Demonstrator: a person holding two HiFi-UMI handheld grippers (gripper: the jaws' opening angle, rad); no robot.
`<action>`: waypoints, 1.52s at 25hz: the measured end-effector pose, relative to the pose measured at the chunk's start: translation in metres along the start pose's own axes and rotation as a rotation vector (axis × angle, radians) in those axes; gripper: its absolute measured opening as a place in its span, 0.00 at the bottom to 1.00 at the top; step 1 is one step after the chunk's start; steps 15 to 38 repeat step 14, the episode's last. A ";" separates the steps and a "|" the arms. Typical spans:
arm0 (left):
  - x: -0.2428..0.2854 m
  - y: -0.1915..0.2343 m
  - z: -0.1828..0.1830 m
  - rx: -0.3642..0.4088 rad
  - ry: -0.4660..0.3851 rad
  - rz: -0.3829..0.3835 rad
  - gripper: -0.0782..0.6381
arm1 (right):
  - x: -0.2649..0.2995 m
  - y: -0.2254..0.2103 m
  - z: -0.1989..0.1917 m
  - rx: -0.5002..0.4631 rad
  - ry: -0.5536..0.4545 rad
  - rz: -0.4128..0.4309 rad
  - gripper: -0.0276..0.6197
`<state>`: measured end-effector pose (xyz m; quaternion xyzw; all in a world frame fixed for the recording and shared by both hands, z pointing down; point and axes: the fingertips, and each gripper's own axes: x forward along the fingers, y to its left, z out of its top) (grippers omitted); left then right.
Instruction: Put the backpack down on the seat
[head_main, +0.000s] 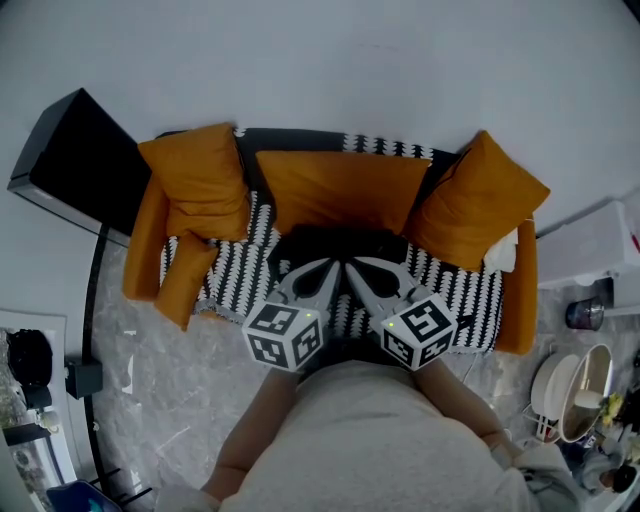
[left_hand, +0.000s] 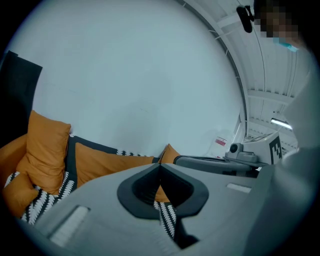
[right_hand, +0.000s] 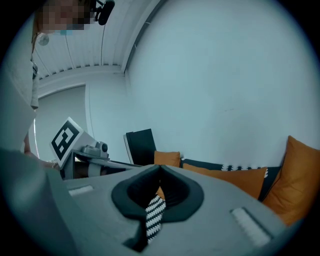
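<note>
You face an orange sofa with a black-and-white striped cover (head_main: 235, 272). The black fabric backpack (head_main: 340, 243) lies on its seat, just before the middle orange back cushion (head_main: 340, 190). Your left gripper (head_main: 333, 266) and right gripper (head_main: 352, 264) point at the backpack's near edge. Each has its jaws closed tip to tip and holds nothing.

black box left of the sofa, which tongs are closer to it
Left. The left tongs are over the backpack on the side toward the black box; the right tongs are beside them, farther off.
</note>
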<state>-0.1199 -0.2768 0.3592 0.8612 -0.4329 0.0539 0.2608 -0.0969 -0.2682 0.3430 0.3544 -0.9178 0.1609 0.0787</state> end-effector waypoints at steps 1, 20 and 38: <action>0.000 0.000 -0.001 0.004 0.002 0.002 0.12 | 0.000 0.000 -0.001 0.003 0.004 0.003 0.05; 0.003 0.003 -0.006 -0.019 0.014 -0.003 0.12 | 0.001 -0.009 -0.008 0.057 0.020 -0.004 0.05; 0.003 0.003 -0.006 -0.019 0.014 -0.003 0.12 | 0.001 -0.009 -0.008 0.057 0.020 -0.004 0.05</action>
